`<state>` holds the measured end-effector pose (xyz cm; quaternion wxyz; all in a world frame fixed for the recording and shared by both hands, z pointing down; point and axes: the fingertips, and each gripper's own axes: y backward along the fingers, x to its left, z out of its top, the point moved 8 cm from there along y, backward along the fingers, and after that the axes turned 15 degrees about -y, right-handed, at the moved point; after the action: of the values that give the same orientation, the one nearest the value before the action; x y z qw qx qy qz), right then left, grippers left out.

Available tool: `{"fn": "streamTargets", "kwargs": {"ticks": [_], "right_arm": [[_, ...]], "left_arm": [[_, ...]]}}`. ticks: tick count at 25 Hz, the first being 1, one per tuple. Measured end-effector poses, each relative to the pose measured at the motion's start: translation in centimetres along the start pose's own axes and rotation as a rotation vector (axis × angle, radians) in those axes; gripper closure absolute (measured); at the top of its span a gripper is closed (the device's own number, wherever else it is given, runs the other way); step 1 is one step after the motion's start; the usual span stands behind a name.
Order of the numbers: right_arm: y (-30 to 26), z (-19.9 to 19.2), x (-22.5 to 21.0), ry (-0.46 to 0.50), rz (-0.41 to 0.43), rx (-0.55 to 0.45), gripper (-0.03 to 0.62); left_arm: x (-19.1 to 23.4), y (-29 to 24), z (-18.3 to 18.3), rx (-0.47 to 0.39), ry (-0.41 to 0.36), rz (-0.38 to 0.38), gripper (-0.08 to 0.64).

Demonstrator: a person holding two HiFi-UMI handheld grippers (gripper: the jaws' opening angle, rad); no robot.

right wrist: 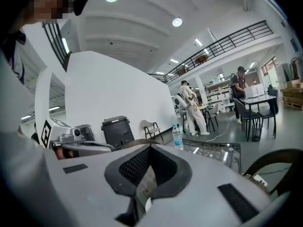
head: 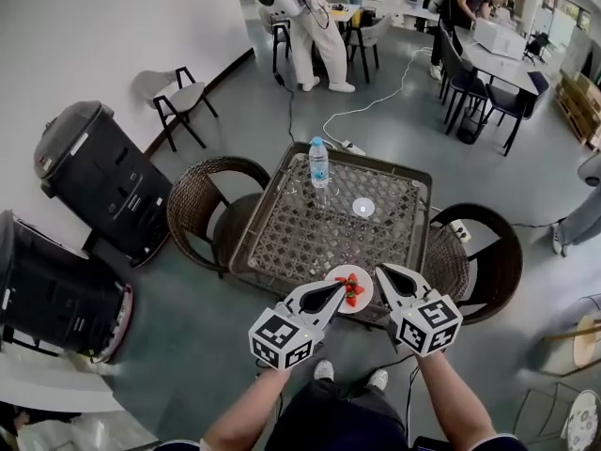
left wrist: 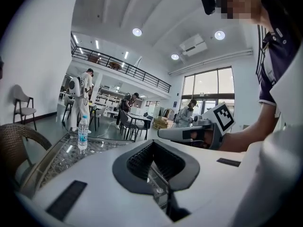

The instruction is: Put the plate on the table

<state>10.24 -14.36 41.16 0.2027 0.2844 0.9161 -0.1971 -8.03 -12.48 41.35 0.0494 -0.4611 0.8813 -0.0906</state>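
Head view: a square table (head: 246,252) with a glass top over brown wicker weave stands between two round-backed wicker chairs (head: 199,200). On it are a clear plastic water bottle (head: 319,163), upright, and a small white disc (head: 363,207). The plate (head: 362,300) is small, round and white, with a red decoration (head: 350,289) at its middle. It sits at the table's near edge, right between the two tools. The left gripper (head: 340,290) is white plastic with dark ribbed pads, and its jaws are closed to a point. That point overlaps the plate's left rim, though from here I can't tell whether it touches. The right gripper (head: 379,272) is closed the same way, its point just beside the plate's right rim.

Left gripper view: the two white jaws meet at their tips, leaving a teardrop opening lined with ridged black rubber. The table's weave and edge show through the opening. The plate itself is out of sight beneath the jaws. The bottle stands off to the left on the glass, and the other gripper lies to the right.

Right gripper view: these jaws also meet at their tips, and wicker pattern shows through the opening behind them. A pale sliver (right wrist: 147,205) sits low in that opening; I can't tell whether it is the plate's rim.
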Motion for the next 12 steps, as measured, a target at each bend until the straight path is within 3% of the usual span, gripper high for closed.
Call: {"fn": "streamTargets", "kwargs": {"ticks": [7, 12], "right_arm": [[0.8, 1.9, 2.3, 0.025, 0.092, -0.042, 0.588], [1.1, 2.3, 2.6, 0.039, 0.113, -0.058, 0.588]], "left_arm": [[-0.4, 0.8, 2.1, -0.02, -0.026, 0.009, 0.554], [-0.8, 0.6, 2.4, -0.024, -0.027, 0.01, 0.554]]}}
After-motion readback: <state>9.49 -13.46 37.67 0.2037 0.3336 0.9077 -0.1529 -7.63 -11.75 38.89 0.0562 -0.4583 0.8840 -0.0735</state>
